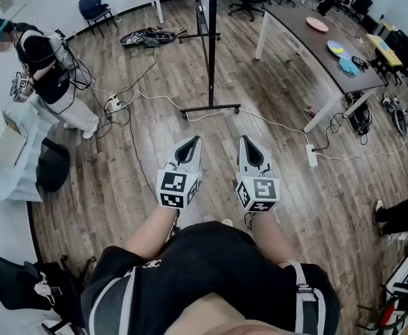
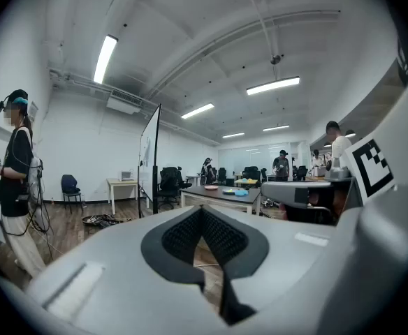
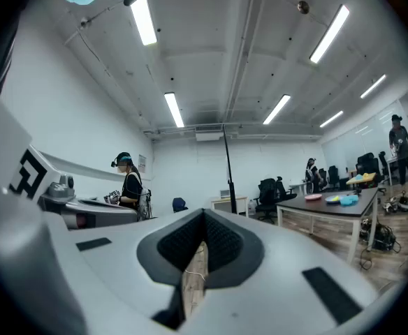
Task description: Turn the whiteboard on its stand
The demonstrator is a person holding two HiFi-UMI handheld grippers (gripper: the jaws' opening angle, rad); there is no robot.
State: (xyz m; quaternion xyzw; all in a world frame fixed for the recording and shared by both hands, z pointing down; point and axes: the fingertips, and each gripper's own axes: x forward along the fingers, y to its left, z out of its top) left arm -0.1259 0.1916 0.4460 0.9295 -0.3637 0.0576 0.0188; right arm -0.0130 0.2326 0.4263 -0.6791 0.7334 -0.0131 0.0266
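Ahead, the whiteboard [image 1: 205,19] stands well apart from both hand-held grippers [image 1: 188,145] [image 1: 249,145].

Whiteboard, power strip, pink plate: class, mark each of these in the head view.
whiteboard [image 1: 202,19]: head view, on its edge-on panel.
power strip [image 1: 311,155]: head view, middle of its white body.
pink plate [image 1: 316,24]: head view, centre of the plate.

Floor [image 1: 295,100] matt wood planks — whiteboard stand [image 1: 210,47] black metal, smooth — table [image 1: 316,49] top smooth.
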